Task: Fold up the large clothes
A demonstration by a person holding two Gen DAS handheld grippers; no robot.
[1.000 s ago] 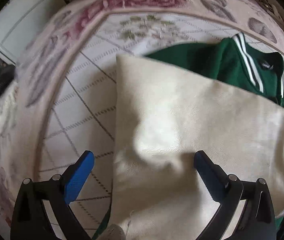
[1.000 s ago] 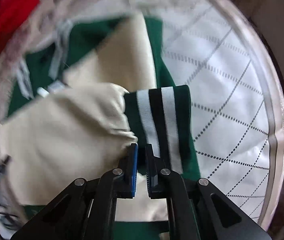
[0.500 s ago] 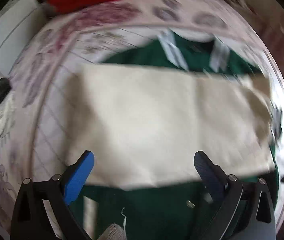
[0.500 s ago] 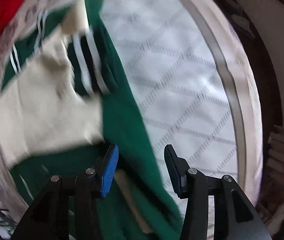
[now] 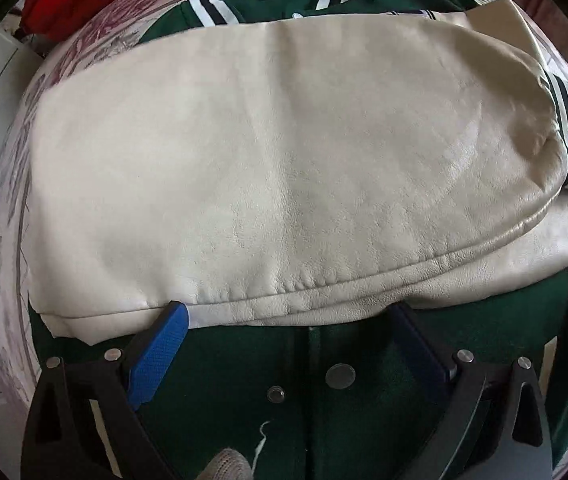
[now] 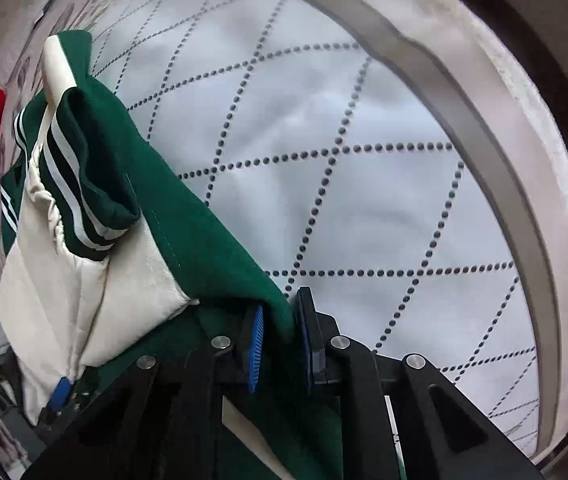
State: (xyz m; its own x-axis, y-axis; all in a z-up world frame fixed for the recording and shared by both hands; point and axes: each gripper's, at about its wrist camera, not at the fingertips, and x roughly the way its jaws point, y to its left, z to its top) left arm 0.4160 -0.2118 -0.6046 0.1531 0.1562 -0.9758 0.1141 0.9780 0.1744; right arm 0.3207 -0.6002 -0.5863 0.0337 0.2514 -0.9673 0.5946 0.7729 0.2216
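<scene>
Both cream sleeves [image 5: 284,168] lie crossed over the green jacket [image 5: 243,380], which rests collar-away on the quilted bed [image 6: 364,180], so the body is narrowed ready for a lengthwise fold. Right tool [image 6: 279,336], jaws just closing, is clenched on the jacket's green side edge w/ cloth between the pads, apparently to lift that side. Left tool [image 5: 288,320] hangs released, jaws wide, just above the hem-side front near the snaps [image 5: 340,376], prob. to take the opposite hold.

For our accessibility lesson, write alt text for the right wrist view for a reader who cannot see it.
The right gripper has just been closing and pinches the green jacket by its edge, above a white quilted bedspread. A cream sleeve with a striped cuff lies folded across the jacket.
</scene>
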